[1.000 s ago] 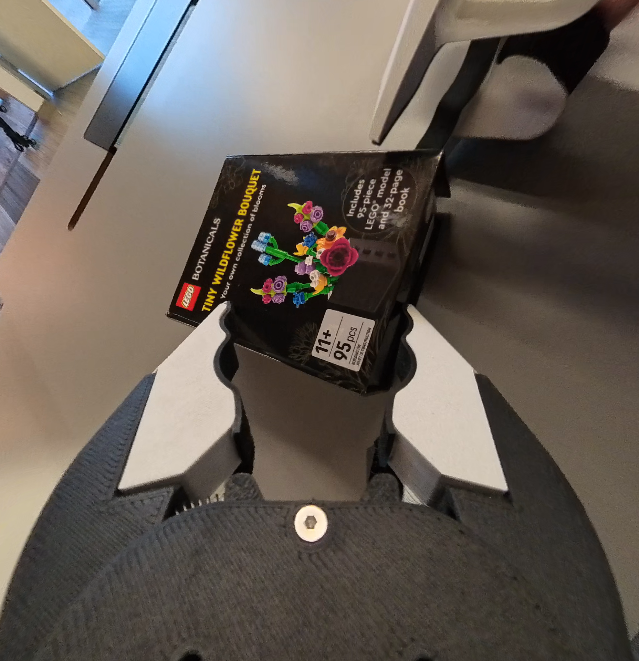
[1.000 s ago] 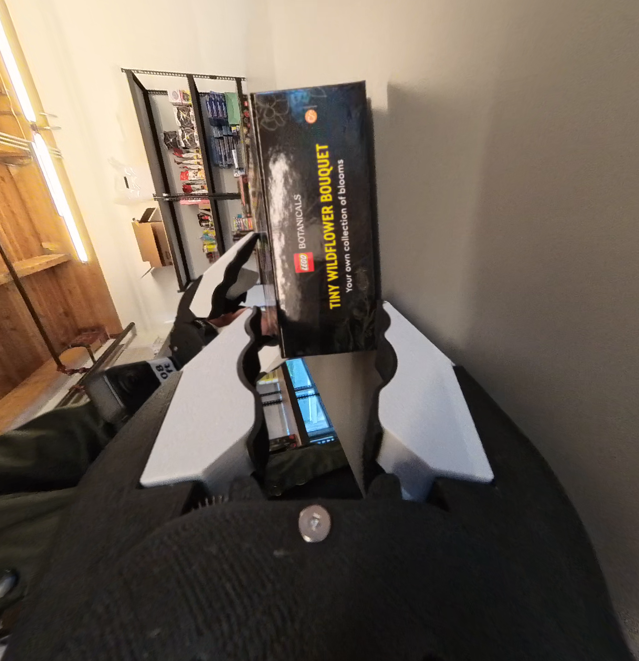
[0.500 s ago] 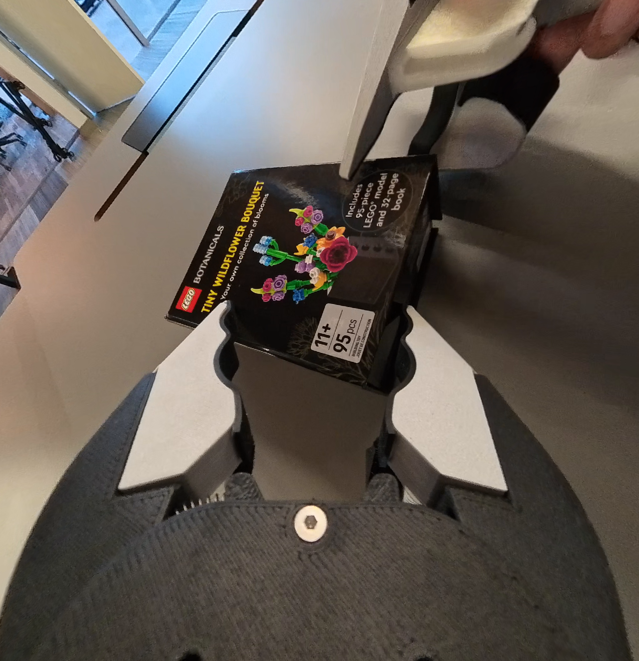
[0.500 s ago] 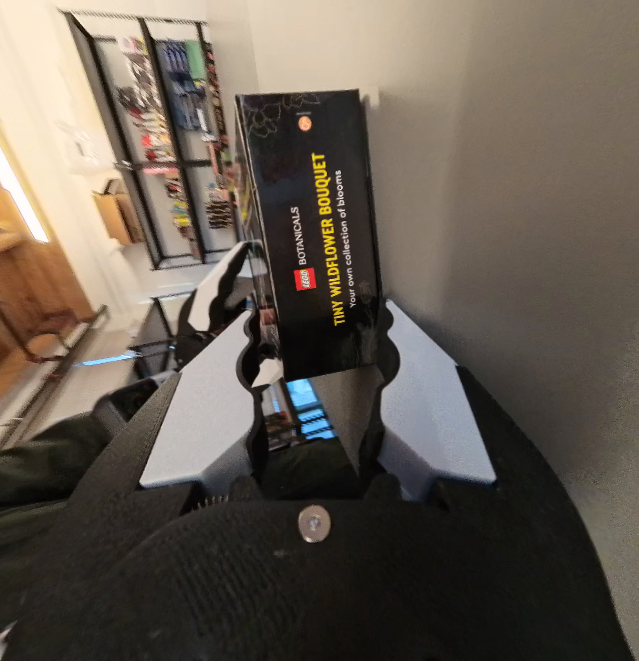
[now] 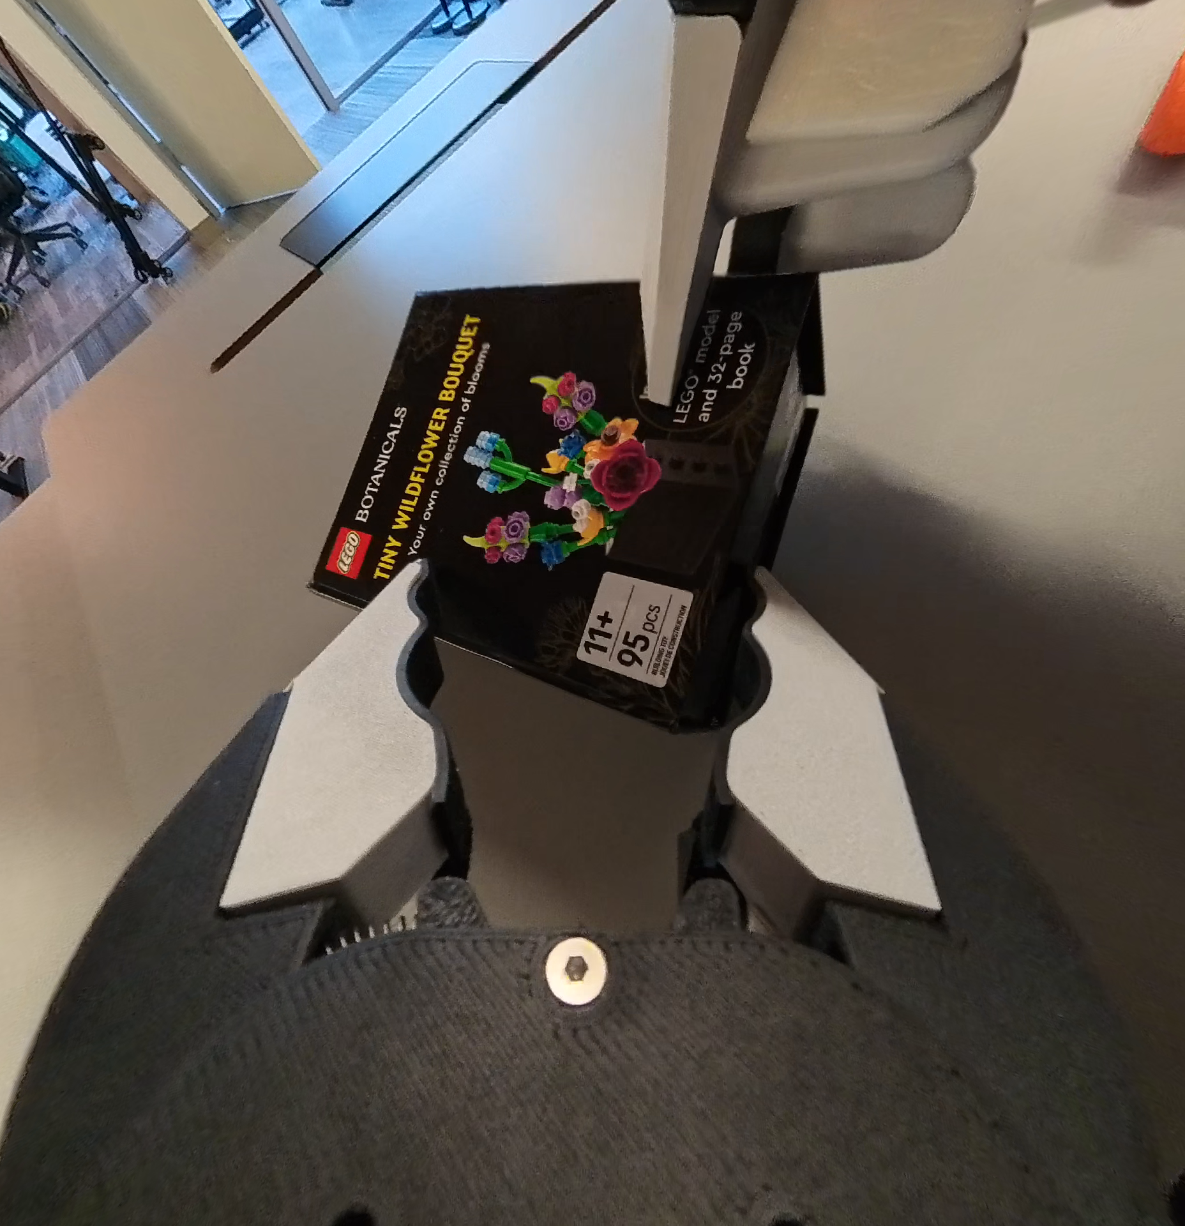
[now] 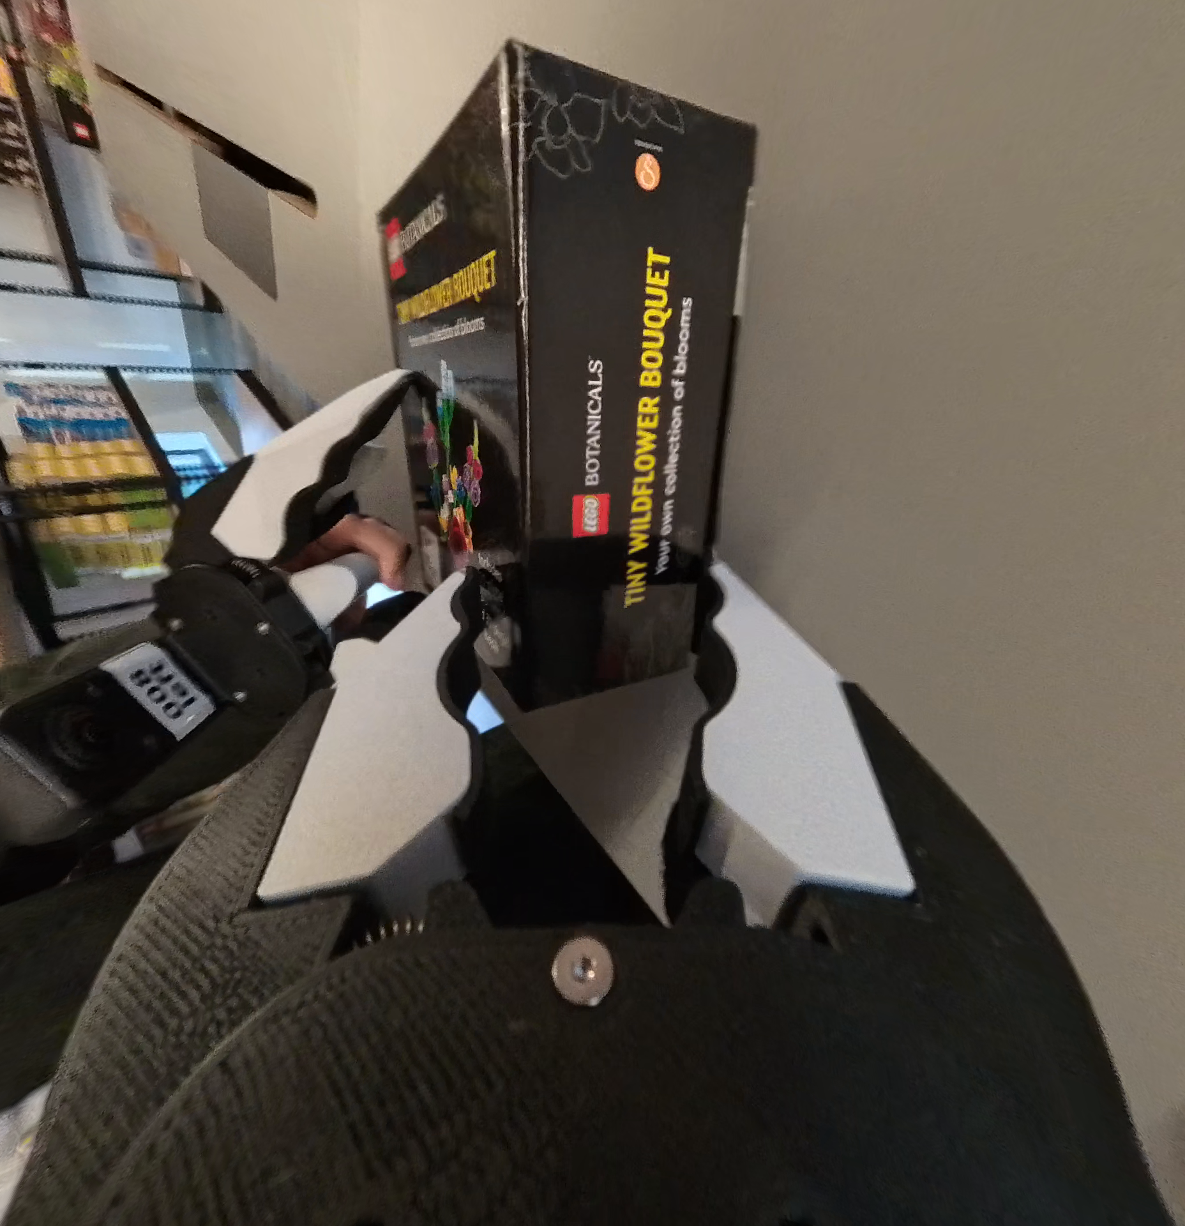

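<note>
A black cardboard box [image 5: 543, 464] printed with a bouquet of toy flowers is held above a white table [image 5: 178, 663]. My left gripper [image 5: 586, 584] is shut on the box's near corner, one finger on each side. My right gripper [image 6: 586, 584] is open, and its fingers straddle the narrow end of the box [image 6: 643, 332] with a small gap on the left. In the left wrist view one right finger [image 5: 669, 265] lies over the box's far right end. In the right wrist view a left finger [image 6: 324, 451] stands before the box's front face, with a hand [image 6: 358, 537] behind it.
A grey panel and a slot [image 5: 404, 166] are set into the table at the far left. An orange object [image 5: 1173, 99] sits at the far right edge. Chairs and wooden floor lie beyond the table's left edge. Stocked shelves [image 6: 79, 464] stand in the background. The grippers' ends are close to 6 cm from one another.
My right gripper has slid from beyond the box's far end onto it, and the box now shows turned in the right wrist view. The left gripper has kept its hold while the table shifted beneath.
</note>
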